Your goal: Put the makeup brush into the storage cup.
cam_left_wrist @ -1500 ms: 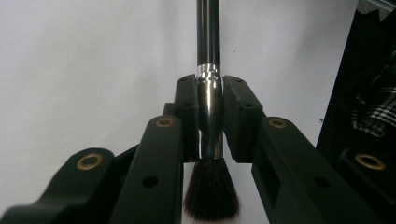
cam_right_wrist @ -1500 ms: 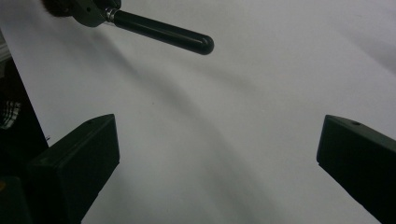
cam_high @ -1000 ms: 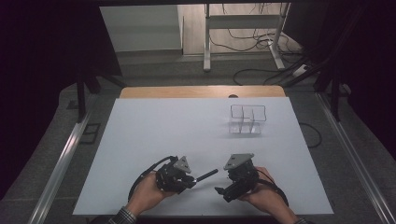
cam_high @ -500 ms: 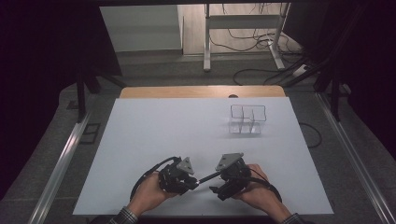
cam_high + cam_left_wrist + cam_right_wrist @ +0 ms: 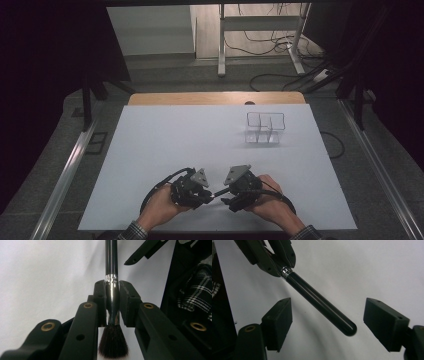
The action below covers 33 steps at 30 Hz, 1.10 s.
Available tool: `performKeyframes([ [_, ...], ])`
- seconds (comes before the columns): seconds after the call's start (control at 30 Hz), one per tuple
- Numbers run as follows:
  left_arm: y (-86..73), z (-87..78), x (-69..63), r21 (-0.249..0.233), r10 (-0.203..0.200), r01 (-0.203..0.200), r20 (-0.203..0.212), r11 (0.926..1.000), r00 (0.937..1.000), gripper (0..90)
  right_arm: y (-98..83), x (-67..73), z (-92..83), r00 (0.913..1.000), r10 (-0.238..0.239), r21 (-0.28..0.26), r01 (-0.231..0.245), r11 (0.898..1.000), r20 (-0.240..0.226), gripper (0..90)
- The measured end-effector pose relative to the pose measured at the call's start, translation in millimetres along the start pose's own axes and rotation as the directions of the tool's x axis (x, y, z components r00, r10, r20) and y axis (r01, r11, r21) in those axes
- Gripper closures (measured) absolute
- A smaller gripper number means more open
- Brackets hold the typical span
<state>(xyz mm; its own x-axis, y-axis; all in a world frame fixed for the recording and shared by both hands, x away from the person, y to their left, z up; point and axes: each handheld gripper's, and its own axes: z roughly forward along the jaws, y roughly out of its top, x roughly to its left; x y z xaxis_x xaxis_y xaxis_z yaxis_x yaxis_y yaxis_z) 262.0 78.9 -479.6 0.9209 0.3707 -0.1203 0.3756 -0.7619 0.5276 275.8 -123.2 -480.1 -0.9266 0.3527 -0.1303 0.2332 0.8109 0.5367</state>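
White table top (image 5: pixel 165 145) with a wooden strip (image 5: pixel 215 98) along its far edge. Clear compartmented organizer (image 5: pixel 265 127) standing toward the far right of the table. Beyond it, a metal stand (image 5: pixel 260 35) and loose cables (image 5: pixel 280 75) on the floor.

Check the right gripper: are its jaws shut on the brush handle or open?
Open. The right gripper has just been closing, but its pads stand clear of the brush handle between them.

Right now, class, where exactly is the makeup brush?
In the high view the makeup brush sits near the table's front edge, clamped by its metal ferrule in the left gripper, its handle reaching between the right gripper's open jaws.
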Motion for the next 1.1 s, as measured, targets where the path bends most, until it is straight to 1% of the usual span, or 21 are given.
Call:
performKeyframes([
  [0.2, 1.0, 0.8, -0.3, 0.004, 0.006, -0.006, 0.003, 1.0, 1.0, 76.8, 2.6, 2.2, 2.8, 0.9998, -0.02, 0.012, 0.02, 1.0, 0.002, 28.7],
  [0.43, 1.5, 1.9, -0.8, 0.009, 0.008, -0.008, 0.008, 0.9999, 0.9999, 76.6, 6.6, 5.7, 5.9, 0.9983, -0.058, 0.021, 0.058, 0.998, 0.007, 39.0],
  [0.47, 1.5, 1.9, -0.8, 0.009, 0.008, -0.008, 0.008, 0.9999, 0.9999, 76.6, 6.6, 5.7, 5.9, 0.9983, -0.058, 0.021, 0.058, 0.998, 0.007, 39.0],
  [0.5, 1.6, 1.8, -0.8, 0.007, 0.007, -0.007, 0.009, 0.9999, 0.9999, 76.6, 7.1, 6.8, 6.7, 0.9972, -0.074, 0.02, 0.074, 0.997, 0.008, 43.6],
  [0.53, 1.6, 1.8, -0.8, 0.007, 0.007, -0.007, 0.009, 0.9999, 0.9999, 76.7, 7.1, 6.8, 6.7, 0.9972, -0.074, 0.02, 0.074, 0.997, 0.008, 43.6],
  [0.57, 1.6, 1.8, -0.9, 0.008, 0.005, -0.005, 0.006, 1.0, 1.0, 76.7, 7.8, 7.1, 6.6, 0.9965, -0.082, 0.027, 0.083, 0.996, -0.015, 48.9],
  [0.6, 1.6, 1.8, -0.9, 0.008, 0.005, -0.005, 0.006, 1.0, 1.0, 76.7, 7.8, 7.1, 6.6, 0.9965, -0.082, 0.027, 0.083, 0.996, -0.015, 48.9],
  [0.63, 1.3, 1.6, -0.8, 0.008, 0.005, -0.005, 0.005, 1.0, 1.0, 76.6, 7.9, 8.2, 6.9, 0.9949, -0.1, 0.032, 0.1, 0.994, -0.013, 54.9],
  [0.67, 1.0, 1.3, -0.4, 0.005, 0.006, -0.006, 0.004, 1.0, 1.0, 76.6, 7.9, 8.2, 6.9, 0.9949, -0.1, 0.032, 0.1, 0.994, -0.013, 54.9],
  [0.7, 0.5, 0.9, -0.1, -0.002, 0.006, -0.006, 0.002, 1.0, 1.0, 76.2, 7.6, 9.6, 7.1, 0.9938, -0.111, 0.036, 0.111, 0.993, -0.012, 58.2],
  [0.73, 0.3, -0.5, 0.2, -0.012, 0.004, -0.004, -0.01, 0.9999, 0.9999, 75.0, 7.3, 10.4, 6.7, 0.992, -0.123, 0.046, 0.124, 0.991, -0.026, 63.9],
  [0.77, -0.3, -2.7, -0.6, -0.048, -0.007, 0.005, -0.042, 0.9988, 0.9991, 67.9, 6.6, 14.4, 7.1, 0.9852, -0.153, 0.06, 0.157, 0.986, -0.078, 76.9],
  [0.8, -0.7, -4.9, 0.0, -0.07, -0.004, 0.0, -0.058, 0.9976, 0.9983, 67.9, 6.6, 14.4, 7.1, 0.9852, -0.153, 0.06, 0.157, 0.986, -0.078, 76.9],
  [0.83, -1.9, -9.0, 1.8, -0.127, -0.028, 0.021, -0.054, 0.9917, 0.9981, 57.8, 8.2, 16.2, 6.3, 0.9845, -0.131, 0.044, 0.136, 0.99, -0.117, 79.0],
  [0.87, -1.9, -9.0, 1.8, -0.127, -0.028, 0.021, -0.054, 0.9917, 0.9981, 51.7, 8.2, 16.2, 6.3, 0.9845, -0.131, 0.044, 0.136, 0.99, -0.117, 79.0],
  [0.9, -3.5, -12.3, 3.2, -0.148, -0.021, 0.008, -0.083, 0.9889, 0.9963, 46.7, 9.5, 15.1, 5.1, 0.9873, -0.116, 0.056, 0.123, 0.991, -0.108, 79.0],
  [0.93, -3.5, -12.3, 3.2, -0.148, -0.021, 0.008, -0.083, 0.9889, 0.9963, 41.9, 9.5, 15.1, 5.1, 0.9873, -0.116, 0.056, 0.123, 0.991, -0.108, 79.0],
  [0.97, -4.2, -13.0, 3.4, -0.155, -0.02, 0.005, -0.096, 0.9878, 0.9952, 41.9, 8.5, 12.9, 4.5, 0.988, -0.102, 0.052, 0.109, 0.993, -0.116, 79.0],
  [1.0, -4.7, -13.0, 3.8, -0.16, -0.024, 0.007, -0.102, 0.9871, 0.9945, 36.8, 7.2, 10.8, 4.3, 0.9894, -0.092, 0.052, 0.098, 0.994, -0.113, 79.0],
  [1.07, -5.7, -12.6, 5.1, -0.163, -0.029, 0.013, -0.097, 0.9865, 0.9949, 31.6, 6.1, 8.8, 4.2, 0.9908, -0.081, 0.057, 0.088, 0.995, -0.108, 79.0],
  [1.1, -6.1, -12.2, 5.6, -0.165, -0.032, 0.016, -0.097, 0.9861, 0.9947, 31.6, 5.7, 7.9, 4.2, 0.9912, -0.076, 0.055, 0.082, 0.995, -0.108, 79.0],
])
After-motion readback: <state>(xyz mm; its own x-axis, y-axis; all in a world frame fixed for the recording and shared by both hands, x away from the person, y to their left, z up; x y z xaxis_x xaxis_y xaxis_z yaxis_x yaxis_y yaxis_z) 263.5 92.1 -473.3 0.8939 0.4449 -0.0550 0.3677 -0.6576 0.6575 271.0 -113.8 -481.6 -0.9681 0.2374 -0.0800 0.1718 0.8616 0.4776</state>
